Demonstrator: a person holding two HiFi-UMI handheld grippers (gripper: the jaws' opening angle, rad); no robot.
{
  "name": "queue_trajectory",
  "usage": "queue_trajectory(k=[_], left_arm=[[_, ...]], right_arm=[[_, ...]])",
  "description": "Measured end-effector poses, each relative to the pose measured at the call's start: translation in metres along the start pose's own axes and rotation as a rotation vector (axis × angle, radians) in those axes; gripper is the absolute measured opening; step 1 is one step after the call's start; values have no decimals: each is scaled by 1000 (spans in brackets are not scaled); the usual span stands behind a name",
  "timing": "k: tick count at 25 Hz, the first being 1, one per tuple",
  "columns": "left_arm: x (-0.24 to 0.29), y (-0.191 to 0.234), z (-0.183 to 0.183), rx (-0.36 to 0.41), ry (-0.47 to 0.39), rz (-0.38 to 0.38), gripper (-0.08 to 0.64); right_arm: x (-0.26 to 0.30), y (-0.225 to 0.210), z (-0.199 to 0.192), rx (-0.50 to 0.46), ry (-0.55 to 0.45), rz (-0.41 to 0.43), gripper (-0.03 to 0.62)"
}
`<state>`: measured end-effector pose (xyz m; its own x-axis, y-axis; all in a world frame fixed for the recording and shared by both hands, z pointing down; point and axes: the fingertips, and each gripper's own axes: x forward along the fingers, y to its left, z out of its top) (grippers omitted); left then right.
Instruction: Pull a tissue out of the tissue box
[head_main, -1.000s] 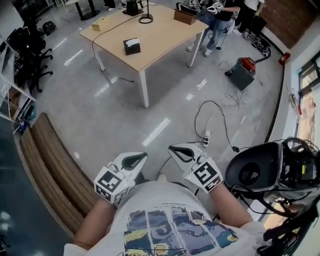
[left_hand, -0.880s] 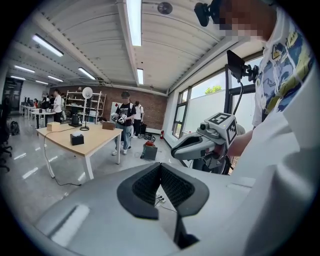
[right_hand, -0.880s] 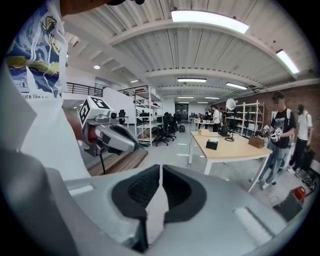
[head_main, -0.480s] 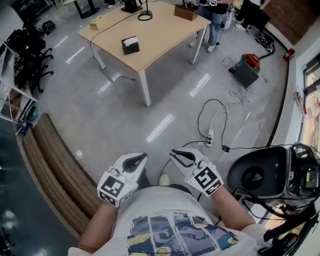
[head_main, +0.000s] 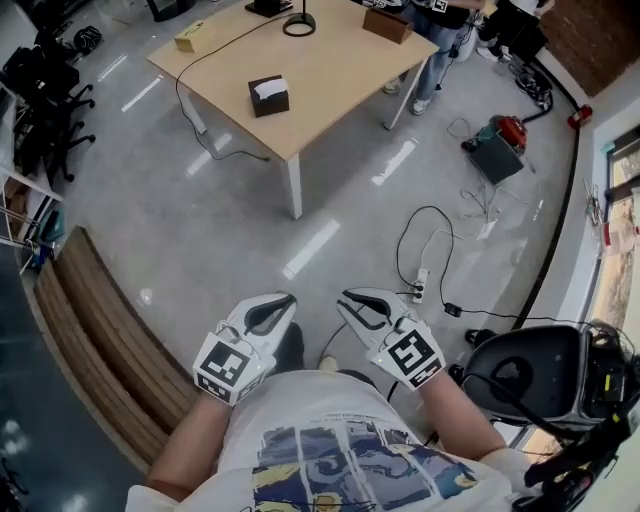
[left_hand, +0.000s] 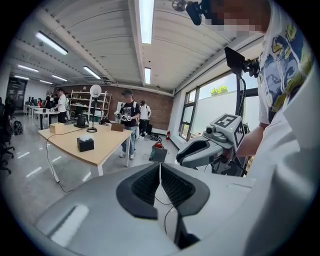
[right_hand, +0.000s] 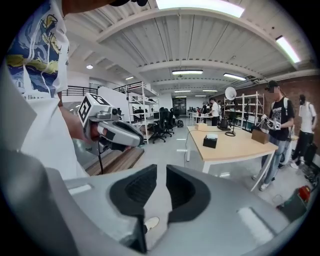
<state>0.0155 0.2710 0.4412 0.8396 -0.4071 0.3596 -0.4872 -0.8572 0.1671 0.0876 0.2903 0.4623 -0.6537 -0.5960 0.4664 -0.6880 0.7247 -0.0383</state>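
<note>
Tissue box: black cube-shaped carton (head_main: 268, 96) with a white tissue standing out of its top slot; seen again in the left gripper view (left_hand: 85, 144) and the right gripper view (right_hand: 210, 141).
Location of box: upright on the light wooden table with white legs (head_main: 340, 60), on the half of the top nearer the person, with bare table top all round it.
Other items on table: black lamp with a ring base (head_main: 298, 22), brown cardboard box (head_main: 387, 25) and small yellow box (head_main: 188, 36), all well apart from the tissue box.
Left gripper (head_main: 285, 300): held low in front of the person's printed white shirt; pads pressed together with only a hairline slit (left_hand: 159, 167), nothing between them.
Right gripper (head_main: 350, 300): just beside the left one; jaws opening, a narrow gap showing between the pads (right_hand: 161, 172), nothing in it.
Separation: both grippers are well apart from the table, with glossy grey floor (head_main: 200, 230) between.
Floor items: white power strip with black cables (head_main: 421, 280), red and grey machine (head_main: 498, 145).
Surroundings: slatted wooden bench (head_main: 100, 340) on the person's left, black office chair (head_main: 520, 365) on the right; people stand beyond the table.
</note>
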Motion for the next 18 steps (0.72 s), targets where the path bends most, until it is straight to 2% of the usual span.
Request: queue_trajectory(k=[4,11,18], left_arm=[[6,55,20,7,-13,-29,17],[4,141,29,30,-14,-61,17],[4,179,34,-38,-52,-28,17]], right_arm=[[45,-27,32,-11,18,-8,49],[113,-53,73,-53,31,-38,49],[153,-71,95,-85,47,-13,49]])
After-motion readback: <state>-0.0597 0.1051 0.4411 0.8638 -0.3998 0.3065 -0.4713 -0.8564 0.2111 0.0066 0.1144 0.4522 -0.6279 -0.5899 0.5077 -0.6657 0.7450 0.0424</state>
